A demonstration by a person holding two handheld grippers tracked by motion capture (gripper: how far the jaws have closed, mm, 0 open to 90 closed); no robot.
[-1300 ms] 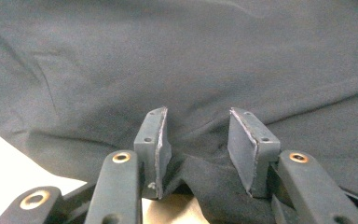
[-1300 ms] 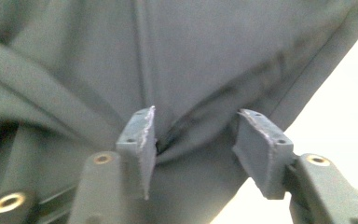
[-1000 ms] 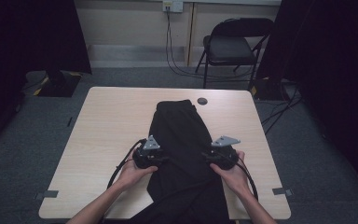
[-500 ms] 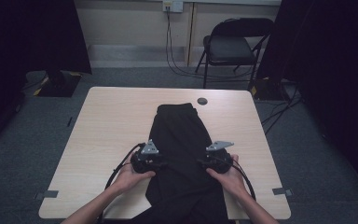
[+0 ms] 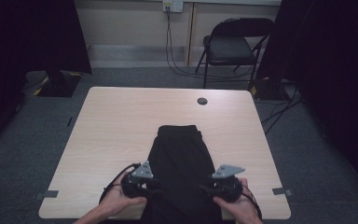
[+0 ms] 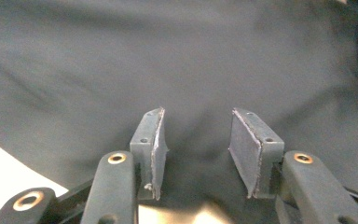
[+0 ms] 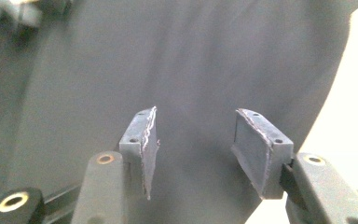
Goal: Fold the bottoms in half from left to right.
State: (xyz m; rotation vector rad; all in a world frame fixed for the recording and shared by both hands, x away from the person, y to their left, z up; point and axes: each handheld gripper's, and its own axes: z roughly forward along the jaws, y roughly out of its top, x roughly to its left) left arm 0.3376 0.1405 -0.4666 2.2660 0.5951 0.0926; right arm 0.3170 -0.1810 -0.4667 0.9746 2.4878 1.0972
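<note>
High view: black garment (image 5: 182, 163) lying lengthwise on bench (image 5: 121, 126), near end over near edge, folding chair (image 5: 235, 46) far behind. Left gripper (image 6: 198, 149) view: jaws apart, just been opening, nothing between pads, cloth beyond. Right gripper (image 7: 196, 149) view: same, pale bench at right

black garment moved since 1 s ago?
Yes. The black garment slid toward the table's near edge: its far end, earlier close to the round grommet, now lies well short of it.
</note>
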